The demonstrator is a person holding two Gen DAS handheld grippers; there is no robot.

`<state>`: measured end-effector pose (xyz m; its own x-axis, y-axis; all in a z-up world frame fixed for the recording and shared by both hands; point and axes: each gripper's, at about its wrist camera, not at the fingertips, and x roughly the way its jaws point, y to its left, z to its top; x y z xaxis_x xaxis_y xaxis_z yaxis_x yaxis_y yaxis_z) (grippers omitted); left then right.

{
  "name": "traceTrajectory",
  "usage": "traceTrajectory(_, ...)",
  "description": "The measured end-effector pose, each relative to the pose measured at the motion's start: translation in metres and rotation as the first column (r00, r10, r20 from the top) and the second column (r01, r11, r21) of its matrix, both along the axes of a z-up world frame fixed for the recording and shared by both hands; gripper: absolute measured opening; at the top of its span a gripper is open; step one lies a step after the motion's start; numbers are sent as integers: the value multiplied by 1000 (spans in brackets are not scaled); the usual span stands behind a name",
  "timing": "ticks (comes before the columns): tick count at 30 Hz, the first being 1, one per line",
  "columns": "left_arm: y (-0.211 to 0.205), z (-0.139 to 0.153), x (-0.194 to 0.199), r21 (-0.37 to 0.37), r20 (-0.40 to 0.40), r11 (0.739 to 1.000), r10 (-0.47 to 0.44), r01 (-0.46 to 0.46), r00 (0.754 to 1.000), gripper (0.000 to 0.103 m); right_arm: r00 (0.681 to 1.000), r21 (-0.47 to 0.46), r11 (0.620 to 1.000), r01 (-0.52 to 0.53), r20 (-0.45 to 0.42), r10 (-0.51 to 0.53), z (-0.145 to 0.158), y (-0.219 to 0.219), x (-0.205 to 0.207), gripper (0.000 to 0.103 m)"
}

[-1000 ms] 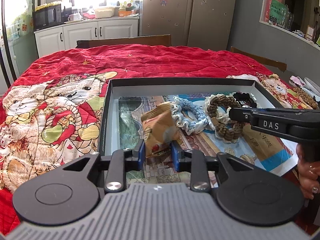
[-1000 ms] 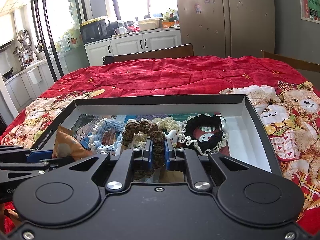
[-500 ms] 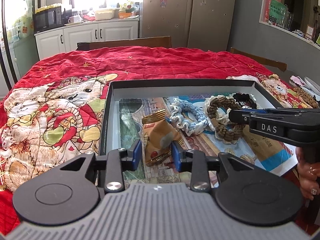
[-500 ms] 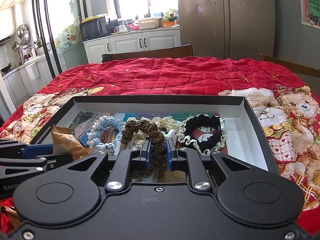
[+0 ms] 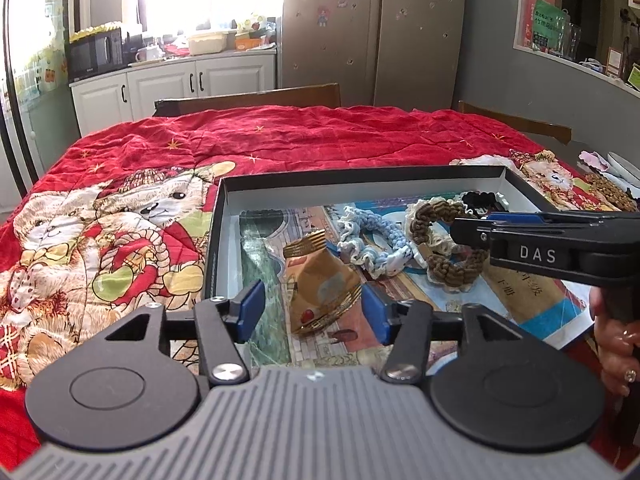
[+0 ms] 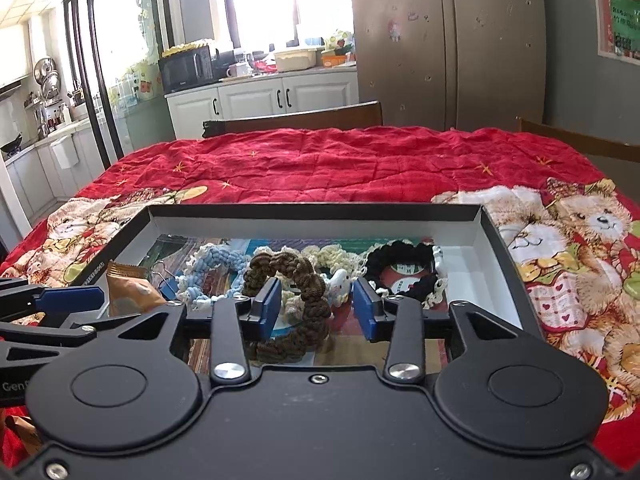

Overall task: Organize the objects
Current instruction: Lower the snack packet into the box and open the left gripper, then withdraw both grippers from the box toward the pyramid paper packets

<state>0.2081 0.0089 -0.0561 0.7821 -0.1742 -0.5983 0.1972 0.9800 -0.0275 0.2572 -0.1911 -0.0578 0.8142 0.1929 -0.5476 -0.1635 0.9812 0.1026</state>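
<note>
A shallow black box (image 5: 360, 174) (image 6: 316, 212) lies on the red bear-print cloth. A tan snack packet (image 5: 324, 280) (image 6: 128, 292) lies in its near left part, between the spread jaws of my open left gripper (image 5: 314, 310). A brown braided scrunchie (image 5: 440, 240) (image 6: 292, 276) lies in the middle of the box, loose between the spread jaws of my open right gripper (image 6: 316, 308). A blue-and-white scrunchie (image 5: 372, 236) (image 6: 212, 272), a cream one (image 6: 328, 256) and a black one (image 6: 404, 268) lie beside it.
Printed paper sheets (image 5: 528, 292) line the box floor. A blue binder clip (image 6: 168, 284) lies by the packet. The red cloth (image 5: 280, 136) covers the table beyond the box. Chair backs (image 5: 248, 100) stand at the far edge.
Both grippers have opened. The left let go of the snack packet, which now lies in the box. The right let go of the brown scrunchie.
</note>
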Motion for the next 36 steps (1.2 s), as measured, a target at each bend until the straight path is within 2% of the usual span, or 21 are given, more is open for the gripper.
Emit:
traceTrajectory(6, -1, 3, -5, 14, 29, 1000, -4, 3, 1000, 77, 1000, 4, 1000, 1, 15, -1, 3, -1, -4, 40)
traceTrajectory(15, -2, 8, -12, 6, 50, 1000, -14, 13, 999, 81, 1000, -4, 1000, 0, 25, 0, 8, -1, -11, 41)
traceTrajectory(36, -4, 26, -39, 18, 114, 999, -38, 36, 993, 87, 997, -41, 999, -9, 71, 12, 35, -2, -46, 49)
